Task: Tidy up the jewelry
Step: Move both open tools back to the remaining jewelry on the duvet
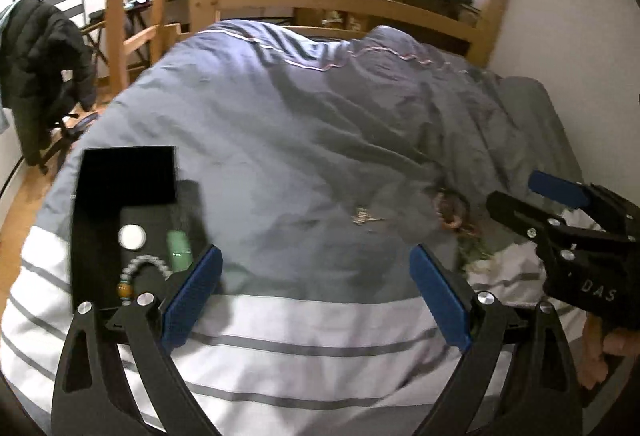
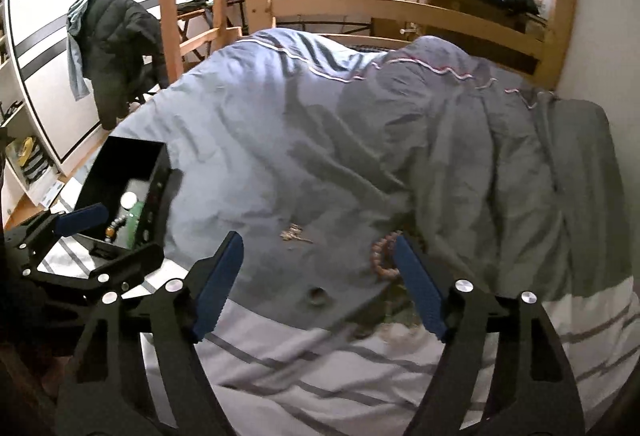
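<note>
Left gripper (image 1: 316, 292): you hold it spread wide, nothing between the pads, low over the striped near edge of the duvet (image 1: 280, 124), just beside the box (image 1: 86, 236).
Right gripper (image 2: 320, 282): jaws wide apart too, empty, hovering near the same edge; the ring (image 2: 318, 295) lies right between your fingertips.
Box: black, open-topped, on the duvet's left side; a bead bracelet (image 1: 136, 272), a white disc (image 1: 132, 237) and a green case (image 1: 179, 250) are already inside.
Loose jewelry: the ring, a small chain (image 2: 295, 234) further in toward the middle, and brown beads (image 2: 384, 256) touching the inner face of your right pad, at the fold.
Step in hand: I judge it's the ring pickup. Come straight down, press the tips lightly into the fabric either side, close slowly; the soft cover could let it sink or roll.
Watch: the beads by your right pad could get snagged along.
Room: open duvet between ring and box, so carry left; mind the left gripper parked near the box, and clear the box wall before releasing.
</note>
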A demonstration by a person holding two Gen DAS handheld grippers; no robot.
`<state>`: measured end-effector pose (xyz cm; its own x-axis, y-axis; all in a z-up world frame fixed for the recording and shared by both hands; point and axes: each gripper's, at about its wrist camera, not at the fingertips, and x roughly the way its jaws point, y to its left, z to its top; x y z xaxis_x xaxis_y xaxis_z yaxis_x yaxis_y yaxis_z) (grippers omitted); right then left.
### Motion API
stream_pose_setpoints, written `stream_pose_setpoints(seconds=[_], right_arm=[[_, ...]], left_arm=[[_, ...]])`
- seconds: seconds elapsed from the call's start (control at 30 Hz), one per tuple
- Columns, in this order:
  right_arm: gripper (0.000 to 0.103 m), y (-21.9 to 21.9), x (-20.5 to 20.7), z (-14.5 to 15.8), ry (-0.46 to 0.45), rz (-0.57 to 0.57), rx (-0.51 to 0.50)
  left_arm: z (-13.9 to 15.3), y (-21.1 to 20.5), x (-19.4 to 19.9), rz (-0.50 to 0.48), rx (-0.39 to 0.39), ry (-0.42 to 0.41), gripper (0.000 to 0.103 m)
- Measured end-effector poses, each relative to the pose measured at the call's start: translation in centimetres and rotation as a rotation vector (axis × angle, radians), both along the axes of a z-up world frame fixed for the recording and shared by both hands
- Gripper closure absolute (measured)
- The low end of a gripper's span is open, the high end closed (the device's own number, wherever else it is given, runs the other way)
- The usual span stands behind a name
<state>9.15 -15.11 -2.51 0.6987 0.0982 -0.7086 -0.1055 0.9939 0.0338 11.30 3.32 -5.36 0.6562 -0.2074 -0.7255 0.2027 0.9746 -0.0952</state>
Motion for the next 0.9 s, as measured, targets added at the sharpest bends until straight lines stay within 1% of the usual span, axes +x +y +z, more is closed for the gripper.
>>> stream_pose_setpoints(seconds=[0.07, 0.17, 0.23, 0.3, 0.43, 0.5, 0.57, 0.63, 0.7, 0.77, 0.9], right_arm=[[0.03, -1.0, 0.0, -0.7, 0.013, -0.007, -0.001], [0.036, -2.3, 0.5, -2.2, 0.043, -0.013, 0.003], [0.039, -2.9, 0.9, -3.3, 0.06, -0.013, 0.001], [0.046, -3.7, 1.5, -4.7, 0.081, -0.013, 0.002], [0.051, -4.7, 2.9, -7.1, 0.113, -0.011, 0.015], [0.057, -5.4, 3.8, -8.3, 0.127, -0.023, 0.049], [0.061, -6.0, 4.7, -9.3, 0.141, -0.043, 0.075], [0.062, -6.4, 5.4, -10.1, 0.154, -0.056, 0.097], [0.062, -6.4, 5.7, -10.9, 0.171, -0.058, 0.102], [0.062, -6.1, 6.0, -11.9, 0.189, -0.06, 0.081], [0.062, -5.2, 6.2, -12.4, 0.17, -0.031, 0.057]], left_arm=[[-0.6, -1.3, -0.1, -0.031, -0.01, 0.009, 0.01], [-1.7, -3.0, 0.3, -0.071, -0.013, 0.024, 0.01], [-2.6, -4.0, 0.9, -0.095, -0.005, 0.034, 0.01], [-3.7, -4.9, 1.7, -0.12, -0.01, 0.044, 0.01], [-5.3, -6.3, 3.6, -0.144, -0.013, 0.054, 0.01], [-6.1, -6.7, 4.8, -0.161, -0.031, 0.063, 0.011], [-6.8, -6.9, 5.7, -0.182, -0.052, 0.073, 0.017], [-7.4, -7.2, 6.1, -0.203, -0.069, 0.092, 0.029], [-8.3, -7.3, 6.4, -0.222, -0.077, 0.118, 0.033], [-9.2, -7.3, 6.2, -0.246, -0.1, 0.142, 0.033], [-9.5, -8.4, 5.8, -0.306, -0.098, 0.132, 0.033]])
